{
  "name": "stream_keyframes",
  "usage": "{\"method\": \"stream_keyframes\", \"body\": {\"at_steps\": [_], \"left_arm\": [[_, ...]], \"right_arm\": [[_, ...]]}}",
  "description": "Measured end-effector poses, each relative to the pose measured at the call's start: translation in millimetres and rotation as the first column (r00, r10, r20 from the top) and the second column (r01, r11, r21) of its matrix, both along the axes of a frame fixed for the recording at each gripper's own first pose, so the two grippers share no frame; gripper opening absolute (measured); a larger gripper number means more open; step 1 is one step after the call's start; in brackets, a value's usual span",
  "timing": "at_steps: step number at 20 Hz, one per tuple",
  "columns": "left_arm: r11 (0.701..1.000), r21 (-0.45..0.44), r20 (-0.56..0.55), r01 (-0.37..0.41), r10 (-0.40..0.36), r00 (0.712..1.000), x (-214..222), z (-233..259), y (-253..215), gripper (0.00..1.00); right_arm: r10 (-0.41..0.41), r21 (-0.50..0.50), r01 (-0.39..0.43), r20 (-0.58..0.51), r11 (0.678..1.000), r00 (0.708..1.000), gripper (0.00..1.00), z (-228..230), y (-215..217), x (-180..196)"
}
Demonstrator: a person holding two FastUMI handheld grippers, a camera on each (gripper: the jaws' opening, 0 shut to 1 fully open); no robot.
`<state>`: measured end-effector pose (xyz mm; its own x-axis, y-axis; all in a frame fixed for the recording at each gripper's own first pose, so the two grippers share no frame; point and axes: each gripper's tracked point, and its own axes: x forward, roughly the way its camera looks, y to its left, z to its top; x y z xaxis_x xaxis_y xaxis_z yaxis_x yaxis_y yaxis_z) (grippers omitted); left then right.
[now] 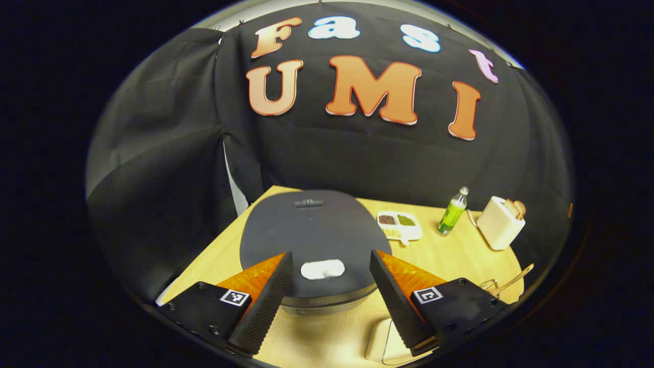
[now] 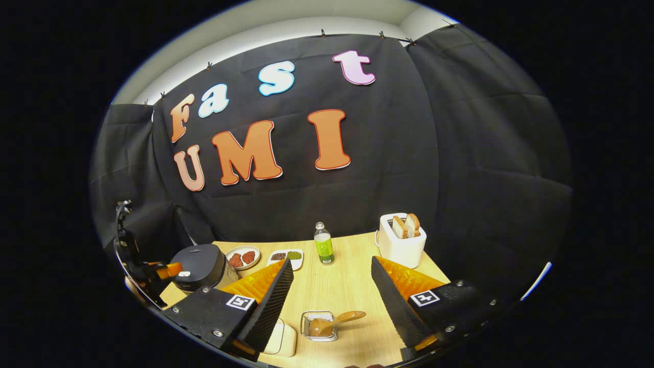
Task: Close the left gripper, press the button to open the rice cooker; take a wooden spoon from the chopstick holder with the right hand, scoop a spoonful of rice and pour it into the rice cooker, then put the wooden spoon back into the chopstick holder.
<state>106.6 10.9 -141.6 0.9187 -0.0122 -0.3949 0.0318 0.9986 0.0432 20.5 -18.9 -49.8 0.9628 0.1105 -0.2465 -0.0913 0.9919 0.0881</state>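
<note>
Left gripper view: the left gripper (image 1: 332, 266) is hanging over the cooker (image 1: 314, 240), wide open, holding nothing.
Cooker: dark, round, lid down, sitting on the table (image 1: 460, 255).
Button (image 1: 322, 269): pale and oval, lying between the fingers.
Right gripper view: the right gripper (image 2: 332, 273) is gaping open, holding nothing.
Spoon (image 2: 334, 322): wooden, leaning in the wire holder (image 2: 319, 327), below the open fingers.
</note>
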Motion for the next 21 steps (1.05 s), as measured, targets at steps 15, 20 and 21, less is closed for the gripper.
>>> {"method": "stream_keyframes", "body": {"at_steps": [15, 20, 21], "left_arm": [[1.000, -0.002, 0.490, 0.009, -0.007, 0.872, -73.7, 293.8, -0.6, 1.00], [1.000, 0.013, 0.475, -0.021, 0.012, 0.880, -76.0, 277.2, 9.8, 1.00], [1.000, 0.014, 0.471, -0.025, 0.016, 0.882, -75.8, 275.1, 11.0, 1.00]], "right_arm": [[0.028, -0.192, 0.017, 0.231, 0.981, 0.973, 0.95, 113.1, -1.2, -6.2], [0.042, -0.188, 0.003, 0.237, 0.982, 0.971, 1.00, 113.1, 2.2, -8.5], [0.042, -0.188, 0.002, 0.230, 0.982, 0.972, 1.00, 110.5, 1.4, -8.1]]}}
